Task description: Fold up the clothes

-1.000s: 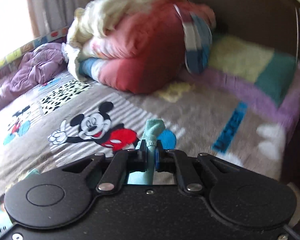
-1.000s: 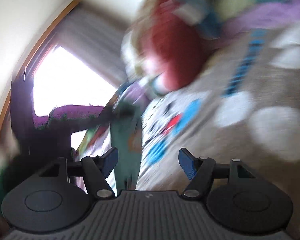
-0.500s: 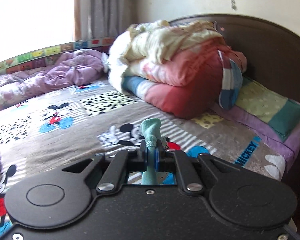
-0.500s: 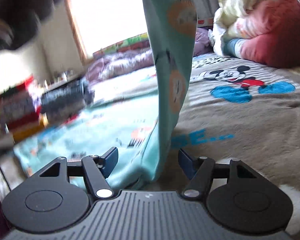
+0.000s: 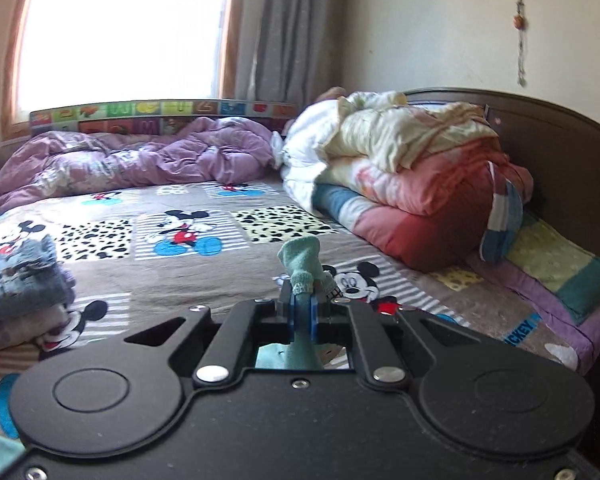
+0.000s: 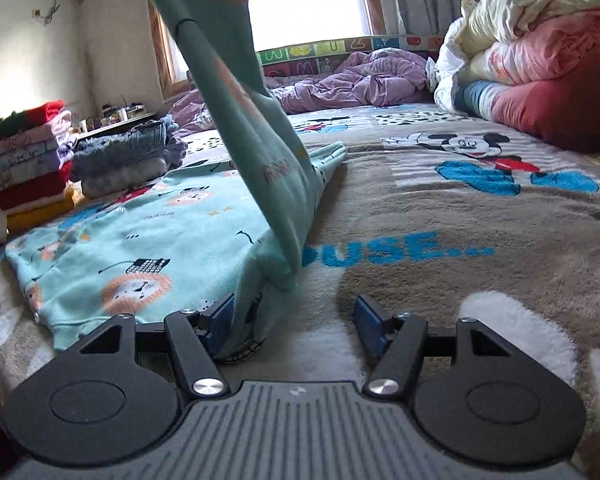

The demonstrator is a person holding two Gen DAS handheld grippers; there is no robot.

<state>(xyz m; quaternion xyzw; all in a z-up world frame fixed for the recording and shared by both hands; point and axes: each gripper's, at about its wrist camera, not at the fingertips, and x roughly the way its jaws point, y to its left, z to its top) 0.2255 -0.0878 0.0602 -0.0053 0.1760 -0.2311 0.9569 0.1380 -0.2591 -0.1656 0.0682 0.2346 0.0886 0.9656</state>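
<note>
Left gripper (image 5: 302, 312): jaws clamped on ribbed cuff (image 5: 302, 266) of teal printed sweatshirt (image 6: 148, 232). Garment body flat on Mickey blanket (image 6: 440, 208); sleeve lifted taut. Right gripper (image 6: 294, 322): jaws wide, low at garment edge. Carry sleeve across body, lay flat, smooth wrinkles before release.

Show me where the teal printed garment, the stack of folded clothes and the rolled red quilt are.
teal printed garment (image 6: 148, 236): right wrist view, on the flat part lying on the bed.
stack of folded clothes (image 6: 28, 160): right wrist view, on the middle layers.
rolled red quilt (image 5: 432, 220): left wrist view, on its red side.
</note>
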